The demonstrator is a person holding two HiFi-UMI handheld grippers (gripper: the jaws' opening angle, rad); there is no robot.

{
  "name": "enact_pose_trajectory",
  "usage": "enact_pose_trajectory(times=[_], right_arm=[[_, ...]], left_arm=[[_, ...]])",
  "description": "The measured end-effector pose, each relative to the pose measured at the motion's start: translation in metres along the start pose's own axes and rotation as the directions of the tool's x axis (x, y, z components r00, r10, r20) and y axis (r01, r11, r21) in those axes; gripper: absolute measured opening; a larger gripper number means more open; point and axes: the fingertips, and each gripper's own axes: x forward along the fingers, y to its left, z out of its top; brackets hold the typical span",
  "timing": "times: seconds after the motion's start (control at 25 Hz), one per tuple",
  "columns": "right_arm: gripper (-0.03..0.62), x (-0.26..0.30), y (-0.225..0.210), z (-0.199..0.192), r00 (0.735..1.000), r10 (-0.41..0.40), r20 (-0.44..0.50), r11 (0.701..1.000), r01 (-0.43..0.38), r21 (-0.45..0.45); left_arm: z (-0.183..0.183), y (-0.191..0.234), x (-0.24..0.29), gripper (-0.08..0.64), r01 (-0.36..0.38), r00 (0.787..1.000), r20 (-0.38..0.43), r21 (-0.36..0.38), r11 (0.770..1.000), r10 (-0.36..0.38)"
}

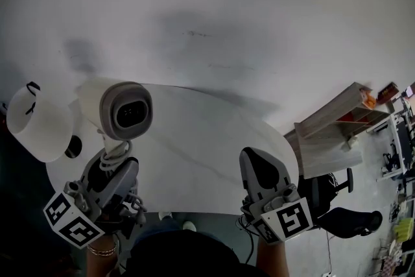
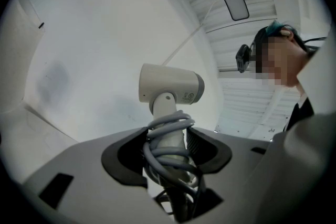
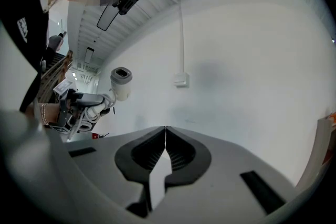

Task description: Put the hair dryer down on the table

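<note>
A white and grey hair dryer (image 1: pixel 125 110) is held up in the air over the left part of the white marble table (image 1: pixel 207 159), its nozzle facing the head camera. My left gripper (image 1: pixel 111 173) is shut on the dryer's handle, which has the grey cord (image 2: pixel 167 140) wound round it. In the left gripper view the hair dryer (image 2: pixel 170 86) stands upright between the jaws. My right gripper (image 1: pixel 259 173) is near the table's front right edge, shut on nothing. In the right gripper view the hair dryer (image 3: pixel 121 82) and the left gripper appear small at the left.
A white cap (image 1: pixel 37 121) hangs at the far left beside the table. A wooden shelf unit (image 1: pixel 337 126) and a black office chair (image 1: pixel 343 217) stand to the right. A white wall with a switch plate (image 3: pixel 181 80) is behind the table.
</note>
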Motion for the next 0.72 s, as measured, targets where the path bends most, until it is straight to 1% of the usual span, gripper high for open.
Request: enact_pose_trajectory(times=[0.72], right_arm=[[0.017,0.026,0.022,0.001,1.000,-0.019,-0.013,1.000,0.019,0.000]], left_arm=[[0.016,0.027,-0.008,0.241,0.025,1.000,-0.012,-0.017,1.000,-0.026]])
